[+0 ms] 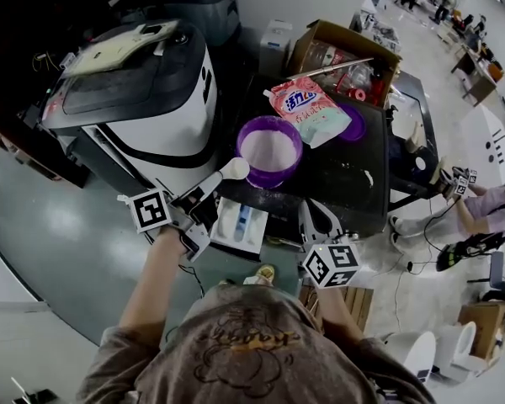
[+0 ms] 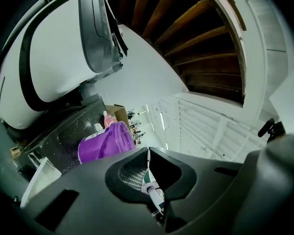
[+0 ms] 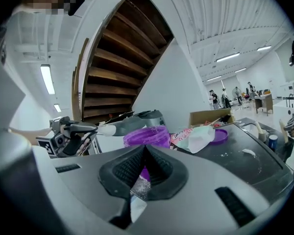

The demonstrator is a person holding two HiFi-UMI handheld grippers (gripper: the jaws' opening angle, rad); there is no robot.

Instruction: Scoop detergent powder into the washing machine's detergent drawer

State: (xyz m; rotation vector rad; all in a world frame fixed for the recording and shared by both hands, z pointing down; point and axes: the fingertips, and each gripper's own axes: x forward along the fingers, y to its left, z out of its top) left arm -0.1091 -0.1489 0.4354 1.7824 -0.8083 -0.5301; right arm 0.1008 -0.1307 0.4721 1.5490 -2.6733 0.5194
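Our left gripper (image 1: 205, 195) pinched the white scoop (image 1: 235, 169) beside the purple tub (image 1: 296, 141). Our right gripper (image 1: 318, 215) was pressed together, empty.

One tub (image 1: 269, 151); one scoop (image 1: 234, 170); one pouch (image 1: 308, 110)

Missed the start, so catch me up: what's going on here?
A person holds a gripper in each hand. The left gripper is shut on a white scoop, its bowl at the rim of the purple tub of powder. The drawer is pulled out just below. The right gripper is shut and empty, beside the drawer.
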